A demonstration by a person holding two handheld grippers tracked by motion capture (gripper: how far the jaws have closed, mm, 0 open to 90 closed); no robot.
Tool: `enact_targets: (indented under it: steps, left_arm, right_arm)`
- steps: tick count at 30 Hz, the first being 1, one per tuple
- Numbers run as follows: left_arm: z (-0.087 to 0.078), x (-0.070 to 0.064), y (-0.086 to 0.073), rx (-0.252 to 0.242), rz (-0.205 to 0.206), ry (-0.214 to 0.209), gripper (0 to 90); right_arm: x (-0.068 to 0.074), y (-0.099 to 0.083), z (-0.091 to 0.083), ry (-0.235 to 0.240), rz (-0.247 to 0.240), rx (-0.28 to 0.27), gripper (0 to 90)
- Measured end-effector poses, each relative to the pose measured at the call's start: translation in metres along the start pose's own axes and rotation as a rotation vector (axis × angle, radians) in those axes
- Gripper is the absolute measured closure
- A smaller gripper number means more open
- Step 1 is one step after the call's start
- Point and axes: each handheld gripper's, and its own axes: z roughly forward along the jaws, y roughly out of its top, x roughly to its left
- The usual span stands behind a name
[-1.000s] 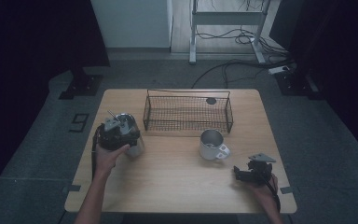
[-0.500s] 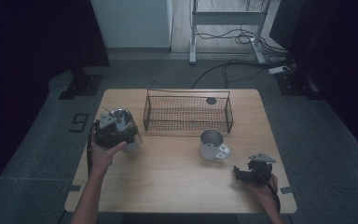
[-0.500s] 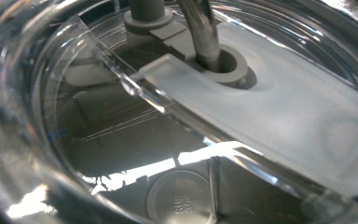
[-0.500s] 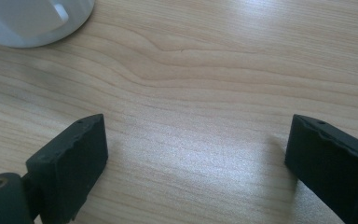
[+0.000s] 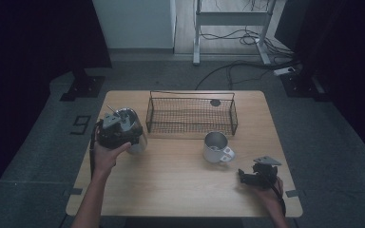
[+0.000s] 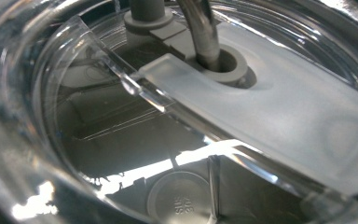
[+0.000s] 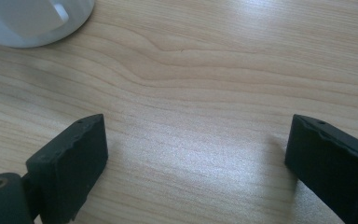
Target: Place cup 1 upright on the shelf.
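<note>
Left gripper (image 5: 116, 128) now nearer basket (image 5: 191, 114), grip unclear, over upright jar (image 5: 135, 137); right gripper (image 5: 252, 176) released.

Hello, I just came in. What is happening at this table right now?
A person works at a wooden table with a gripper in each hand. The left gripper is at a clear jug near the left edge; its camera looks down into the jug. The right gripper rests open near the front right corner, holding nothing. A metal mug stands in front of a wire basket.
</note>
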Motion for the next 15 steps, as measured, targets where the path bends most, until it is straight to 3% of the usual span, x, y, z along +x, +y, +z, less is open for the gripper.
enact_targets:
  steps: [15]
  left_arm:
    - [0.002, -0.007, 0.011, -0.011, -0.005, -0.022, 4.0]
  right_arm:
    - [0.000, 0.000, 0.000, 0.000, -0.001, 0.000, 5.2]
